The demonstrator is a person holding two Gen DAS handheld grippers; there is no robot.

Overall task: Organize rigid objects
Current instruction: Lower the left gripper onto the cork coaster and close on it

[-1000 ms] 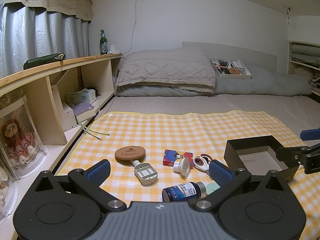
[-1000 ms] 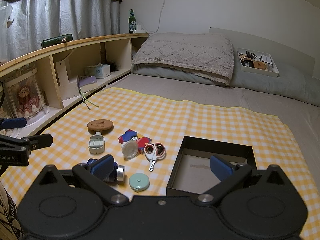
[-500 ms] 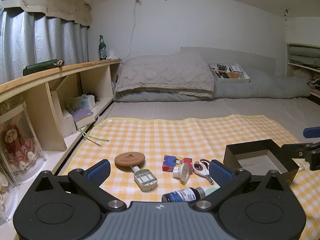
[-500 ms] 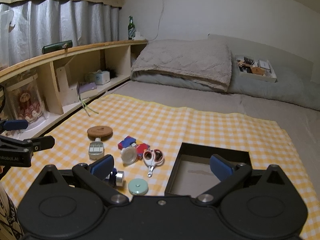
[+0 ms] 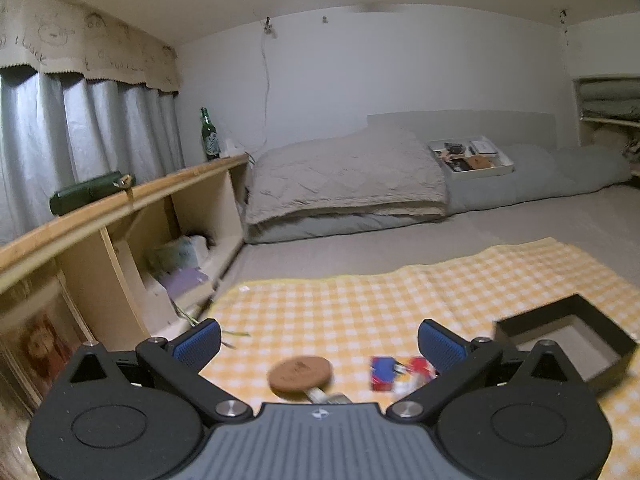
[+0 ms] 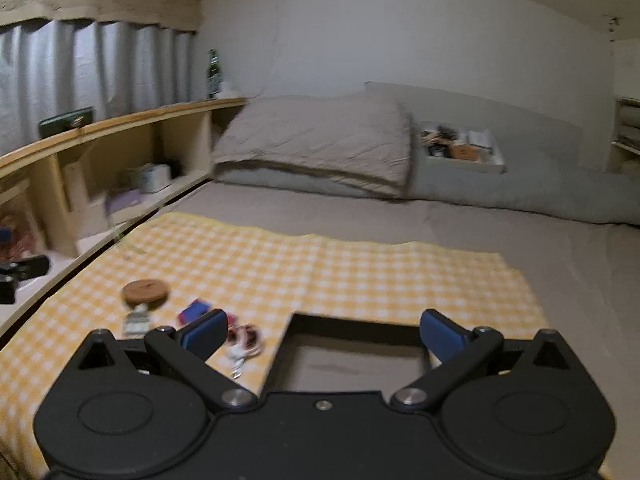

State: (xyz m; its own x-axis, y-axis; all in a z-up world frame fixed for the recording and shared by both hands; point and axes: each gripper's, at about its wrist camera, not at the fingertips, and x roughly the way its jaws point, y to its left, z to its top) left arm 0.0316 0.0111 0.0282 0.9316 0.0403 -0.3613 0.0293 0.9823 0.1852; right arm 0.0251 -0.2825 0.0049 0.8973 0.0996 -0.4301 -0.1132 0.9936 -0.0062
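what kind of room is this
Most likely a bedroom: the yellow checked cloth lies on a bed with a folded quilt at its head, grey curtains and a wooden shelf alongside.

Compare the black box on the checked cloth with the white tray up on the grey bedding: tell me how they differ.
The black box is dark with tall walls; the white tray is pale and shallow. The black box looks empty, its bare floor showing; the white tray holds several small items, too blurred to name. The black box sits on the yellow checked cloth; the white tray rests higher, on the grey bedding. Both are open-topped and rectangular.
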